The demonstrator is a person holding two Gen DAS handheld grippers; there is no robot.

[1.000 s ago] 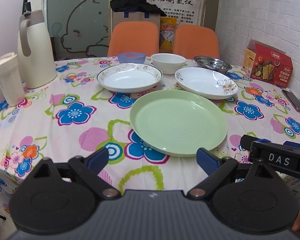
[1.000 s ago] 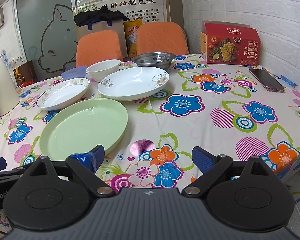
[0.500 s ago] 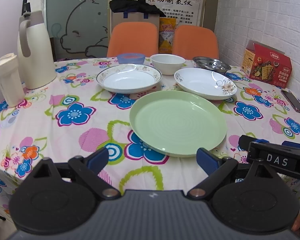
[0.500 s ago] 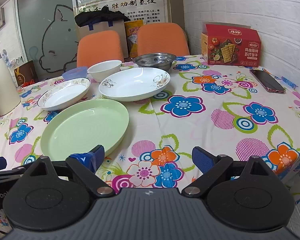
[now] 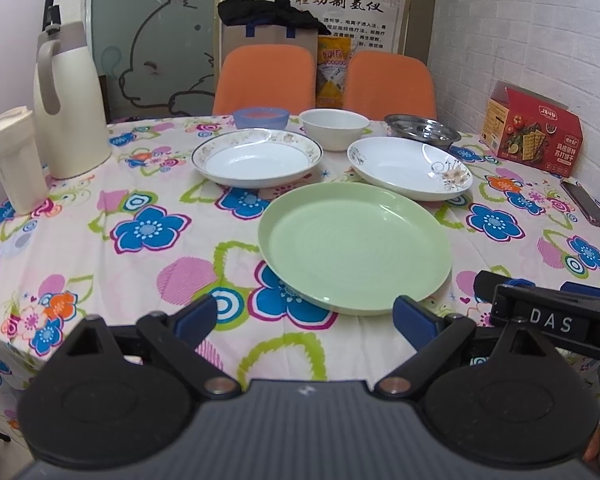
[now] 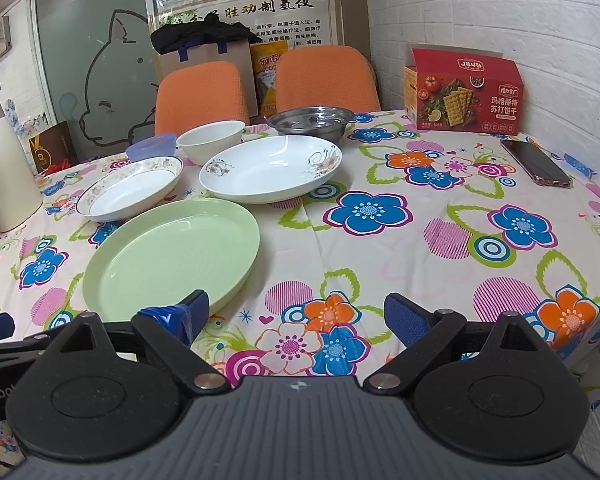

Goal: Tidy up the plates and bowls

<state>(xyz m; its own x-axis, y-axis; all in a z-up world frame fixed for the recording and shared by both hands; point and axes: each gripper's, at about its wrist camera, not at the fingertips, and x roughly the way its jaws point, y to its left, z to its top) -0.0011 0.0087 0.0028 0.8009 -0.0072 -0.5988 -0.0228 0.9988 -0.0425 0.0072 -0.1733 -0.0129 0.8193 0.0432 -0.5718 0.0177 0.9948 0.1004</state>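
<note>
"What do you see closest to us?"

"Two grabbers at the near edge of the table (image 6: 440, 248). The left gripper (image 5: 304, 316) has its jaws spread wide, with nothing between them. The right gripper (image 6: 296, 316) is the same, wide apart and empty."

"What is just past them?"

"The green plate (image 5: 354, 246). It lies flat on the flowery cloth. It sits straight ahead of the left gripper, a bit to that gripper's right. From the right gripper it lies off to the left, and its near rim shows just beside that gripper's left finger (image 6: 198, 308). I cannot tell if they touch."

"So which one is nearer?"

"Both are close. I think the left one faces it more squarely. The plate is round, so it has no long side. A grabber would have to pinch the near rim, I guess."

"And further back?"

"Two white plates, side by side. The gold-rimmed plate (image 5: 258, 158) is on the left and the flower plate (image 5: 410, 168) is on the right. The flower plate sits very close to the far rim of the green one."

"And behind those?"

"Three bowls in a row: a blue bowl (image 5: 261, 117), a white bowl (image 5: 334, 128) and a metal bowl (image 5: 422, 131). Nothing is stacked yet, so the tidying looks like it has not begun."

"Anything that could get knocked?"

"A phone (image 6: 536, 163) lies well off to the right, and a cracker box (image 6: 466, 92) stands by the wall."
</note>
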